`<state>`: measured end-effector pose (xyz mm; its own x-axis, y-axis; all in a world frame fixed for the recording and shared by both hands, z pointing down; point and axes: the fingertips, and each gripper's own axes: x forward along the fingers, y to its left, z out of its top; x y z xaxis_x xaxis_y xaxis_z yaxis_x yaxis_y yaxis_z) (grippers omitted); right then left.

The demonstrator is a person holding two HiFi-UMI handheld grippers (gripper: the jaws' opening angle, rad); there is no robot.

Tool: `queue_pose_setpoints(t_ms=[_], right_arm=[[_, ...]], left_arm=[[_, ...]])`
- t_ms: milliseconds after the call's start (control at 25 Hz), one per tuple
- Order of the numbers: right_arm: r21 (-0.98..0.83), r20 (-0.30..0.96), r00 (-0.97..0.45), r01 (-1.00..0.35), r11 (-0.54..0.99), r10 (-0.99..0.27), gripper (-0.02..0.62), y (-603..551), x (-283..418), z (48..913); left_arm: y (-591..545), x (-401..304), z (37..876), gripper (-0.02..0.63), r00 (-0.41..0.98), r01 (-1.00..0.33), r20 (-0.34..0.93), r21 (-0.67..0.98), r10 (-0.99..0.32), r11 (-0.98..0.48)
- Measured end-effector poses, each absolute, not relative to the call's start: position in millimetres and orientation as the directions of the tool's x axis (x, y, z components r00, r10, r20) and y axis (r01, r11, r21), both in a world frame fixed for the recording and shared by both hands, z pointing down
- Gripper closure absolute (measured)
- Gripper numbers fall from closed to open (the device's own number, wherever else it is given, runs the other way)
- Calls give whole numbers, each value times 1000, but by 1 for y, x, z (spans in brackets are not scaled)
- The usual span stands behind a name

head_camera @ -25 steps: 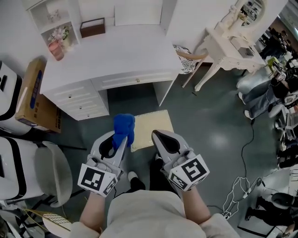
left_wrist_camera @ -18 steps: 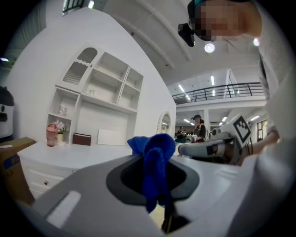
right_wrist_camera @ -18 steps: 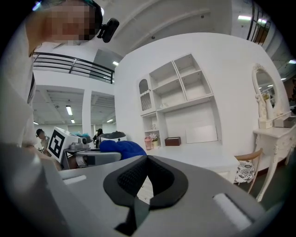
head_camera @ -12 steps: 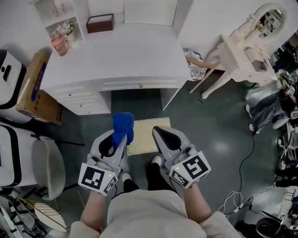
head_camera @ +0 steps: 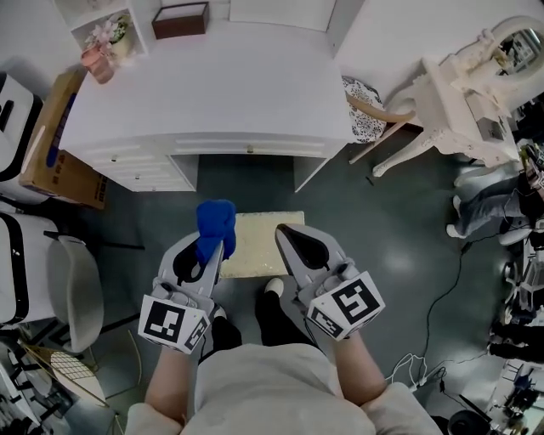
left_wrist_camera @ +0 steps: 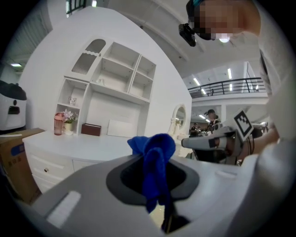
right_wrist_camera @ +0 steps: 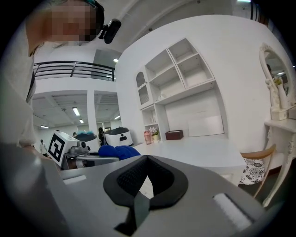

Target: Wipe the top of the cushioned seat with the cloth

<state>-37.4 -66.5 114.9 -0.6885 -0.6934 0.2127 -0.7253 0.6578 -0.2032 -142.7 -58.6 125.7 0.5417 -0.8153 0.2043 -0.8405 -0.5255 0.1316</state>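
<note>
Left tongs (head_camera: pixel 211 251) clamped on blue cloth (head_camera: pixel 214 223); right tongs (head_camera: pixel 287 234) closed, empty. Cushioned seat (head_camera: pixel 259 246) shows between them, in front of white table (head_camera: pixel 212 93).

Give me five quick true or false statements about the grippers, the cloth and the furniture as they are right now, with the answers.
1. The left gripper is shut on the blue cloth. True.
2. The right gripper holds a second cloth. False: its fingers are together with nothing between them.
3. The cloth lies spread flat across the cushioned seat. False: it is bunched up in the left gripper, near the seat's left edge in the head view.
4. A brown box stands at the back of the white desk. True.
5. The seat is pushed out of sight under the desk. False: it stands in plain view on the floor in front of the desk.
</note>
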Motion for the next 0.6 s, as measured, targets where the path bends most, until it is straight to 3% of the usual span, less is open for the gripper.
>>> queue_pose_setpoints(t_ms=[600], right_arm=[[-293, 296, -731, -682, 670, -615, 595, -115, -18, 209]], left_arm=[[-97, -129, 225, 548, 446, -895, 329, 179, -832, -409]])
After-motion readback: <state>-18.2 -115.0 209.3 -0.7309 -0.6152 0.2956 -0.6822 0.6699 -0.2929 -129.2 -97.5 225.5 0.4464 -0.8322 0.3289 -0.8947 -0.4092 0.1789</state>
